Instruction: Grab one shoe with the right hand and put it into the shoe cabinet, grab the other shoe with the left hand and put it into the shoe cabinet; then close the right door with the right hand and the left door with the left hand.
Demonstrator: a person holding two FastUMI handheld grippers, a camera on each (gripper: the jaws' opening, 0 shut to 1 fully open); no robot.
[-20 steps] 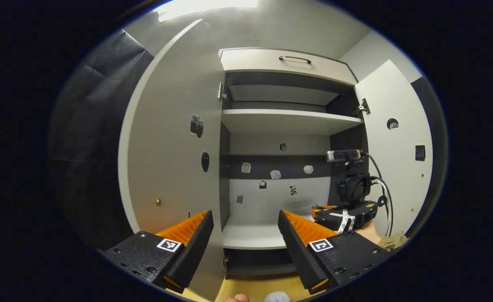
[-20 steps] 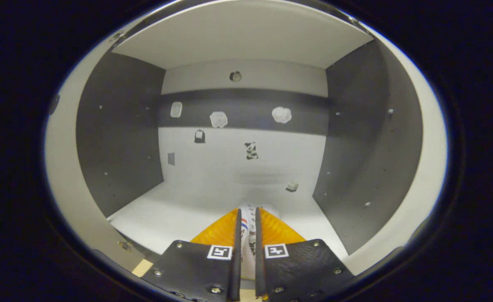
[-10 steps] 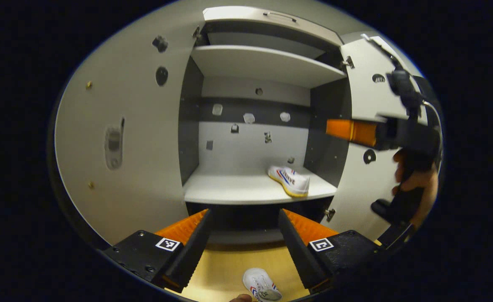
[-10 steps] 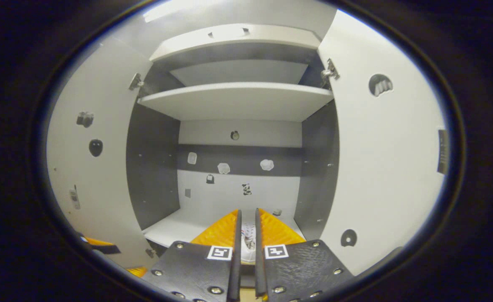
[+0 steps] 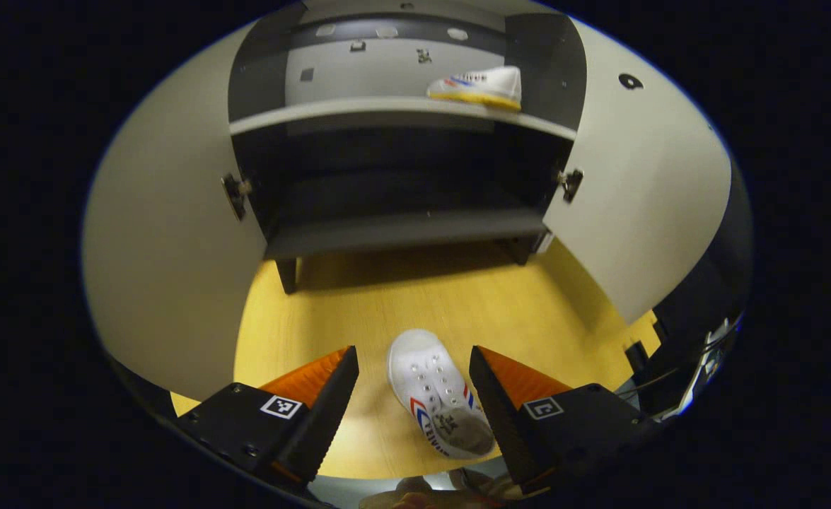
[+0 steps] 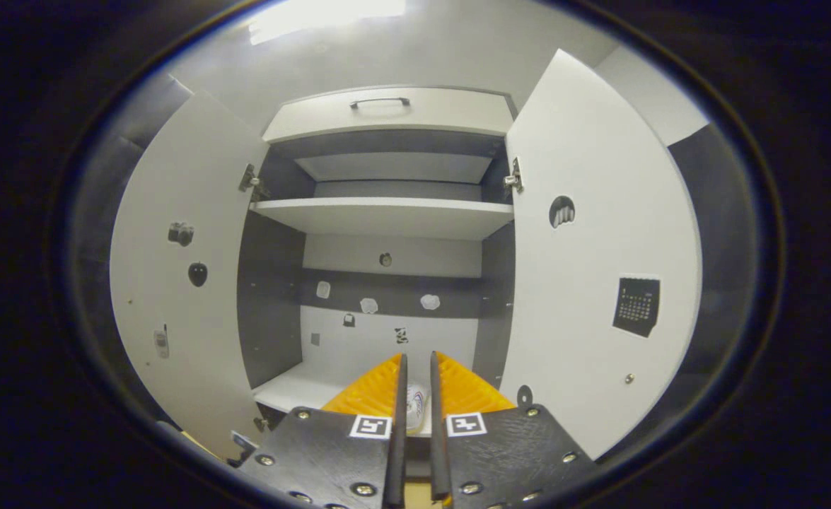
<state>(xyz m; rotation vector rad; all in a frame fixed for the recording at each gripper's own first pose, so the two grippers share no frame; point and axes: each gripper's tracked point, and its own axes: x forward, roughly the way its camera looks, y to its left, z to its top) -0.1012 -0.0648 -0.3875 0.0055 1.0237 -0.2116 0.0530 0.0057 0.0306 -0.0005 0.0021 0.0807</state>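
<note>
One white shoe [image 5: 440,399] with red and blue stripes lies on the yellow floor, toe pointing toward the cabinet. My left gripper [image 5: 412,353] hangs open just above it, one finger on each side, not touching it. The other white shoe [image 5: 479,85] rests on the right part of the cabinet shelf [image 5: 358,107]. In the right gripper view, my right gripper [image 6: 416,357] stands back from the shoe cabinet [image 6: 387,113], its fingers nearly together with nothing held. A sliver of the shelved shoe [image 6: 416,403] shows through the slit between them.
Both cabinet doors stand wide open: the left door [image 5: 167,233] [image 6: 175,297] and the right door [image 5: 634,184] [image 6: 599,268]. A dark lower shelf [image 5: 401,230] sits just above the floor. An upper shelf [image 6: 387,215] and a drawer handle [image 6: 380,102] lie higher up.
My left gripper has tilted down from the cabinet to the shoe on the floor. My right gripper has drawn back out of the cabinet, leaving its shoe on the shelf.
</note>
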